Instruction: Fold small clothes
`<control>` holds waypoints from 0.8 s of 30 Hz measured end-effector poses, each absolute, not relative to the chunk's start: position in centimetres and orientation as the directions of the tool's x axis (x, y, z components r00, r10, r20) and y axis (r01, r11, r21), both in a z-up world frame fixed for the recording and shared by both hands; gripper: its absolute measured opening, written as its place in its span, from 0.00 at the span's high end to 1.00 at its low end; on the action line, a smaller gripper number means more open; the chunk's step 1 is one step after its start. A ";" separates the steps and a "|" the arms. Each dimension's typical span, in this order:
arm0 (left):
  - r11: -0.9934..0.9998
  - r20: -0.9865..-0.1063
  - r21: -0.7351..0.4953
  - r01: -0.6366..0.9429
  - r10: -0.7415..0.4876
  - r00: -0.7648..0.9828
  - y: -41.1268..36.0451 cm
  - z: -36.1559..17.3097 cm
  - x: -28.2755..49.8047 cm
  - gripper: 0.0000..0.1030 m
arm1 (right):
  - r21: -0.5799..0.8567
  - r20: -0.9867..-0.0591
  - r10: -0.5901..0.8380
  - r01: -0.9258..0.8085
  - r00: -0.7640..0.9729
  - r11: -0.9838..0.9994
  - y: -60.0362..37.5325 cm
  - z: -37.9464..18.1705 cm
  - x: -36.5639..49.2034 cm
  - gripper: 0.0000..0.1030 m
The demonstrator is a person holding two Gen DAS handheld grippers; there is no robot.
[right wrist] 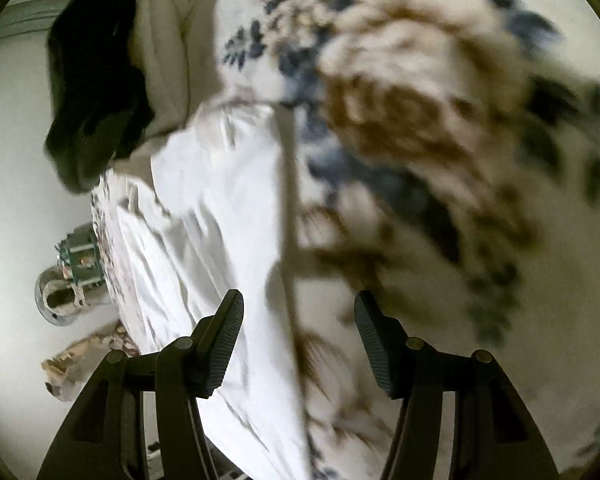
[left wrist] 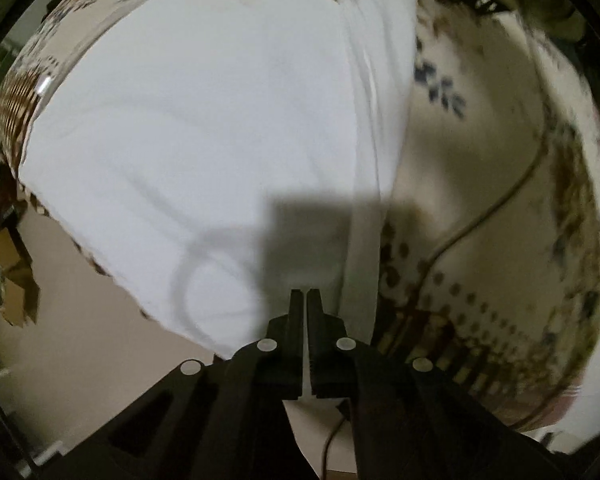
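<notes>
Plainly the left claw [left wrist: 304, 300] is clenched, seemingly on an edge of the white garment [left wrist: 204, 128] spread on the floral bedspread [left wrist: 480, 200]; a thin pinch could slip; the right claw [right wrist: 298, 344], released, blurs above it; rushing might wrinkle the cloth.

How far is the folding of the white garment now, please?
Done: the white garment lies spread on the flowered cloth, one side edge seemingly already turned in. In hand: the left gripper is shut, apparently pinching its near edge; the right gripper is open, holding nothing. Left: the remaining folds, and probably the dark clothes nearby.
</notes>
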State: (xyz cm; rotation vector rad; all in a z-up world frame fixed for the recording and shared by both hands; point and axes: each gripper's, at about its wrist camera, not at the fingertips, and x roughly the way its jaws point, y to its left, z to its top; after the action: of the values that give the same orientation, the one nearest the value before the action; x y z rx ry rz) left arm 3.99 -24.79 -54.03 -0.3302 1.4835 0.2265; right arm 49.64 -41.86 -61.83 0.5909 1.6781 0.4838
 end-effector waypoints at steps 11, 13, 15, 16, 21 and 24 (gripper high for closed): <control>0.819 -0.935 -0.353 -0.453 -0.317 0.156 -20.1 -52.3 2.1 0.86 | 0.494 -0.860 0.489 0.000 -0.146 0.869 -38.8 -58.4 49.8 0.94; 0.812 -0.926 -0.374 -0.448 -0.355 0.129 -21.2 -54.1 2.3 0.62 | 0.493 -0.855 0.485 0.002 -0.187 0.870 -38.3 -58.6 49.5 0.90; 0.799 -0.913 -0.402 -0.447 -0.388 0.127 -22.1 -55.2 2.8 0.59 | 0.490 -0.853 0.479 -0.001 -0.206 0.872 -38.3 -58.7 49.1 0.65; 0.794 -0.902 -0.424 -0.436 -0.412 0.128 -22.9 -55.9 3.0 0.59 | 0.488 -0.854 0.477 -0.003 -0.209 0.873 -38.5 -59.0 48.8 0.60; 0.864 -0.923 -0.374 -0.337 -0.381 0.045 -27.8 -58.7 3.9 0.59 | 0.459 -0.865 0.447 0.004 -0.228 0.889 -40.1 -59.6 47.9 0.55; 0.895 -0.950 -0.306 -0.323 -0.309 0.043 -29.1 -59.0 3.4 0.86 | 0.456 -0.865 0.444 0.004 -0.232 0.890 -40.6 -60.6 48.0 0.55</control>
State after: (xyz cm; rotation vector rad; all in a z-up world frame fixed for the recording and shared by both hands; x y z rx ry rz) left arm 3.36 -29.07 -58.99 -0.5123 1.5496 0.0115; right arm 48.00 -40.60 -60.57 0.3398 1.7678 0.4235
